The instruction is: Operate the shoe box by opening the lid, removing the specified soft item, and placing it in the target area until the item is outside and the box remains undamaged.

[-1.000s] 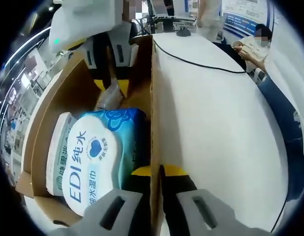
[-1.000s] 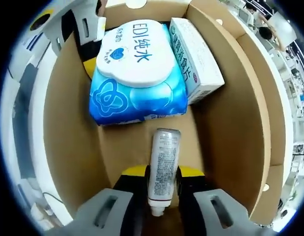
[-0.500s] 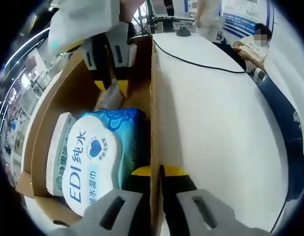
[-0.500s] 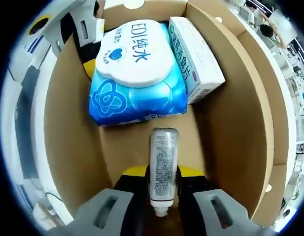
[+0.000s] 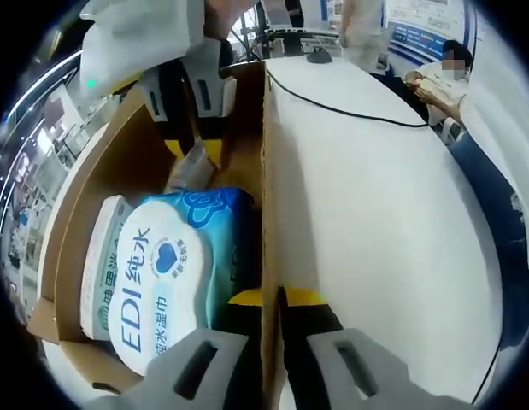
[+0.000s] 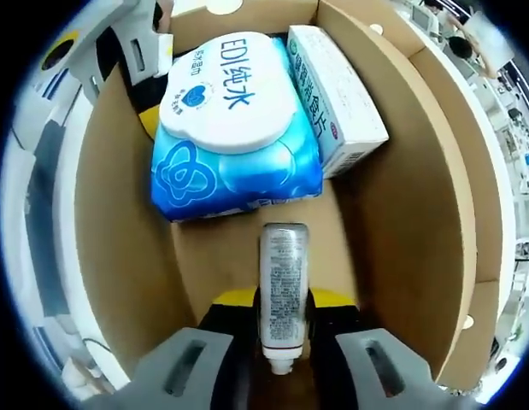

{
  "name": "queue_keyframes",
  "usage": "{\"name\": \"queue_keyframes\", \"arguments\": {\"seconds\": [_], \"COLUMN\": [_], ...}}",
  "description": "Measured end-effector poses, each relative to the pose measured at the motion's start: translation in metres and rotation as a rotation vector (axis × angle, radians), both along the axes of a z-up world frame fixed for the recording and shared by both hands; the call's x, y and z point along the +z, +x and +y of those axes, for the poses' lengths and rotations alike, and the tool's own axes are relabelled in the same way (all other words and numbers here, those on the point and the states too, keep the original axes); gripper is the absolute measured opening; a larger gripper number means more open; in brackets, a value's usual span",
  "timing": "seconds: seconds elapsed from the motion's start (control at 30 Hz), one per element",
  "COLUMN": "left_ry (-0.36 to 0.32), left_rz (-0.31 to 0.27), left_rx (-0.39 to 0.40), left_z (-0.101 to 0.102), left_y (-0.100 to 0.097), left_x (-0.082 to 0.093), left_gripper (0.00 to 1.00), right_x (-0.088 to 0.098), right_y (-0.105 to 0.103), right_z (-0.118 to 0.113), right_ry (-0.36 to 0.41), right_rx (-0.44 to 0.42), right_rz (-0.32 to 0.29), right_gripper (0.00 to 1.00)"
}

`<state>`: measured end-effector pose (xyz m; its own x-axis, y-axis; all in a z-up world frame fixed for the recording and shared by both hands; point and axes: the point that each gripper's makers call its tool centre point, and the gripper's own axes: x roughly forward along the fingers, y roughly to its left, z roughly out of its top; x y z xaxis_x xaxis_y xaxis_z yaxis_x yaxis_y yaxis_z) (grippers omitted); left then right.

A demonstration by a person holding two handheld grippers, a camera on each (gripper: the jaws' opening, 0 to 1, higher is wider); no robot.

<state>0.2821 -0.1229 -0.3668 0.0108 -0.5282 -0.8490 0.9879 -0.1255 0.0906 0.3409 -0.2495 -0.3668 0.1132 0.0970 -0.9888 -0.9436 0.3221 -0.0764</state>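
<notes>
The open cardboard shoe box [image 6: 401,196] holds a blue wet-wipes pack [image 6: 234,128] with a white lid, a white carton [image 6: 337,94] beside it, and a silvery tube [image 6: 284,290]. My right gripper [image 6: 284,307] is shut on the tube, low inside the box near its end wall. In the left gripper view the same tube [image 5: 189,171] hangs between the right gripper's yellow fingertips [image 5: 214,151], beyond the wipes pack [image 5: 166,273]. My left gripper [image 5: 273,301] is shut on the box's long side wall [image 5: 268,171], one jaw inside and one outside.
A white table [image 5: 375,213] stretches beside the box, crossed by a black cable [image 5: 349,109], with a dark mouse [image 5: 320,55] at its far end. A person [image 5: 443,81] sits past the table's far corner. Shelving shows on the box's other side.
The right gripper has drawn back slightly with the tube, so the wipes pack sits a little farther off in its view. The left gripper has kept its hold on the wall.
</notes>
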Motion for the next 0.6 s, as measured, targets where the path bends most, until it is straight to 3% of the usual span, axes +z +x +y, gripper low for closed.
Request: {"name": "queue_keyframes", "arguments": {"seconds": [0.6], "left_ry": [-0.002], "left_rz": [-0.002], "left_rx": [-0.002], "left_z": [0.0], "left_y": [0.0], "left_x": [0.001], "left_gripper": [0.01], "right_x": [0.062], "right_y": [0.018], "right_z": [0.022], "right_ry": [0.128], "right_rx": [-0.07], "right_rz": [-0.105], "right_gripper": [0.19]}}
